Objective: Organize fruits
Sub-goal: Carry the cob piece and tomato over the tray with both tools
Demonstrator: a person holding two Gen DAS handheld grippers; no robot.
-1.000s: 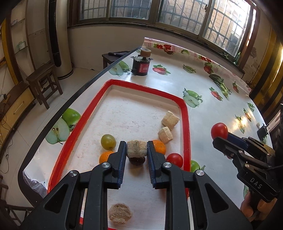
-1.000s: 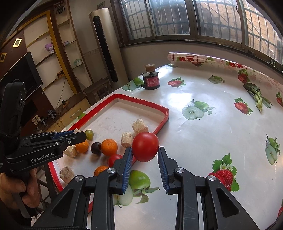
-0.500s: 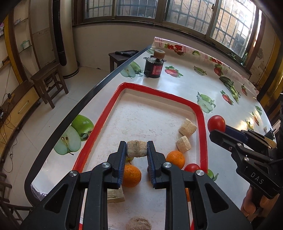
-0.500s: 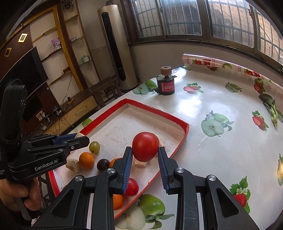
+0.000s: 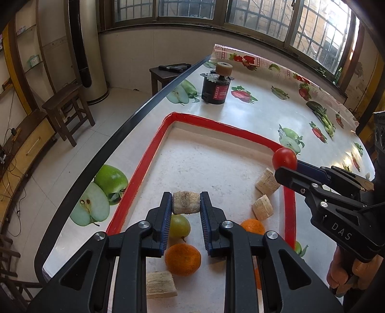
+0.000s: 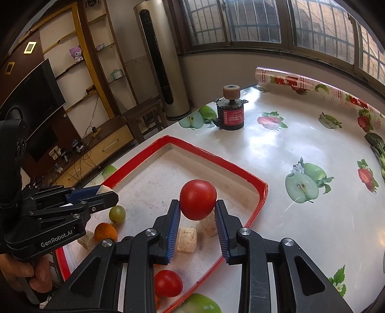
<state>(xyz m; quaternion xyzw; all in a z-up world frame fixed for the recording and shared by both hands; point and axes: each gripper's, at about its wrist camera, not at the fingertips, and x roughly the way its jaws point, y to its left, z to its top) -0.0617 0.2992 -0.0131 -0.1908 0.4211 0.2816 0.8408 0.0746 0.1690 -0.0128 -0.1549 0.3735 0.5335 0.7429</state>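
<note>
Daylight pours in through the barred windows [image 5: 264, 19] along the far wall, and the room is bright. Glare washes the glossy tablecloth [image 6: 276, 144] at the far right. Soft shadows sit under the fruit in the tray [image 5: 149, 154]. Both views are sharp, with strong fisheye bending and dark corners.

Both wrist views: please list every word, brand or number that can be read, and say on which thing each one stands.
"DAS": on the black body of the right gripper, seen in the left wrist view.
"GenRobot.AI": on the black body of the left gripper, seen in the right wrist view.
Red label on the black motor: it has print, but too small and blurred to read.
</note>
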